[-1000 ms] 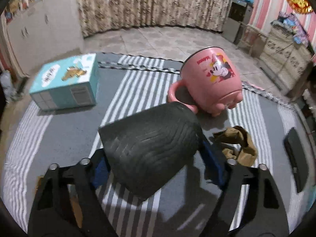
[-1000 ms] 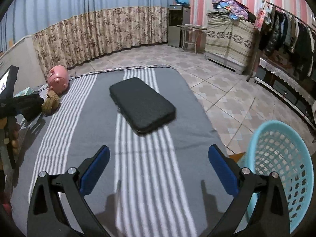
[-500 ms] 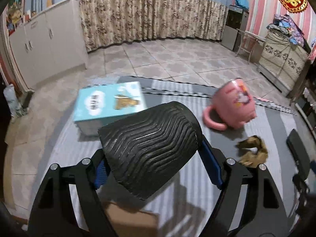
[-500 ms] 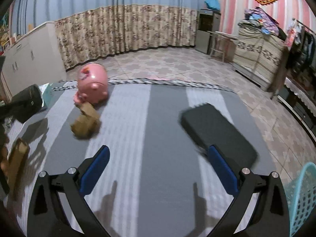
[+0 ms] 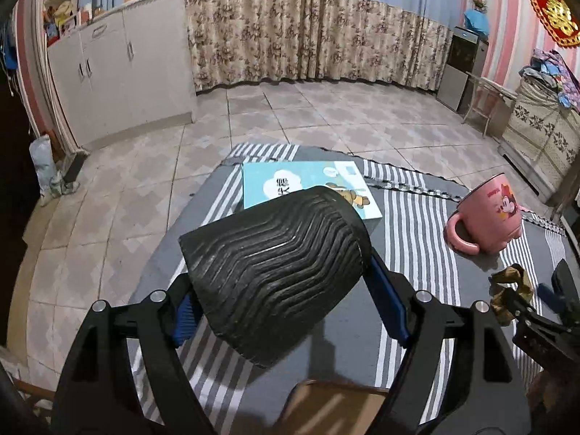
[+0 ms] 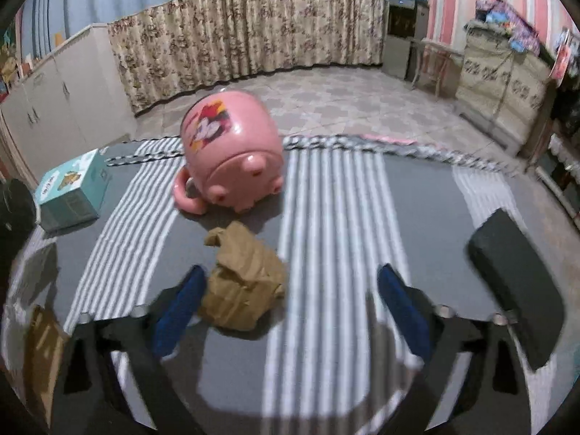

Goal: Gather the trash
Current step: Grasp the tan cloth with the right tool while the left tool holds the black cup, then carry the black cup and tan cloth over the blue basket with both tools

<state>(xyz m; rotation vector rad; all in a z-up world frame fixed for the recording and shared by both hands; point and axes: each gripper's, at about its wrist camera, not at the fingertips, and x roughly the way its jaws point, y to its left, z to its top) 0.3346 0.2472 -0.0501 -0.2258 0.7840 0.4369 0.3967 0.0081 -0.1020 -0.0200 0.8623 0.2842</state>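
The right gripper (image 6: 290,304) is closing, but the crumpled brown paper wad (image 6: 243,282) sits by its left finger, so it could get pushed away instead of caught.

We count one black ribbed cup (image 5: 275,275), one pink mug (image 6: 232,159), one blue box (image 6: 70,190), one crumpled brown paper (image 6: 243,286), one dark case (image 6: 518,286).

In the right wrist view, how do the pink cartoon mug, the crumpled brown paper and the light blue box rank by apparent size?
1. Pink cartoon mug
2. Crumpled brown paper, nearer the camera
3. Light blue box, farther off, so unsure
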